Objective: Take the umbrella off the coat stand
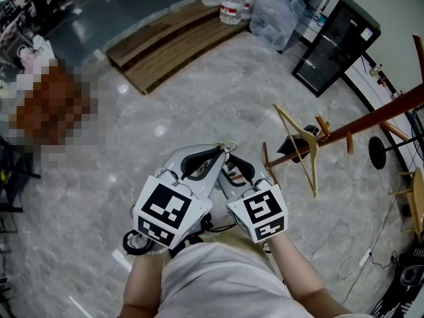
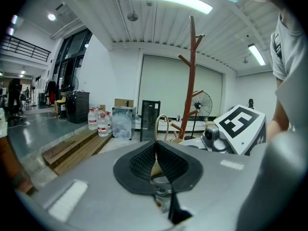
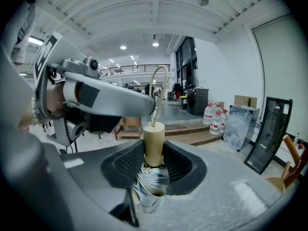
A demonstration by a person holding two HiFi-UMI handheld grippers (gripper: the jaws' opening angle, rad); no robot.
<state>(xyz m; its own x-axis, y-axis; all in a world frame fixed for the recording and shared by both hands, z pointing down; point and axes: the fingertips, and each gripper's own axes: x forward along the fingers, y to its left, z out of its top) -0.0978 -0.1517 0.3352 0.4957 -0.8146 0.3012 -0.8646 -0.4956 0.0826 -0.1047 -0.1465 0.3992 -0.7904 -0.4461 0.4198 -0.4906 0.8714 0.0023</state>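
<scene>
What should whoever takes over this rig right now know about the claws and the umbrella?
Left claw: shut on the strap loop.
Right claw: shut on the beige handle.
Umbrella: folded, held in front of the person, clear of the coat stand at the right.
Done: umbrella is off the stand.
Left: apparently nothing beyond carrying it away.

Umbrella [image 3: 152, 177] noted with matt cream plastic-looking handle [image 3: 154, 141] and shiny silvery cloth, coat stand [image 1: 371, 121] seen as varnished reddish wood, floor [image 1: 199, 98] as glossy polished stone.
</scene>
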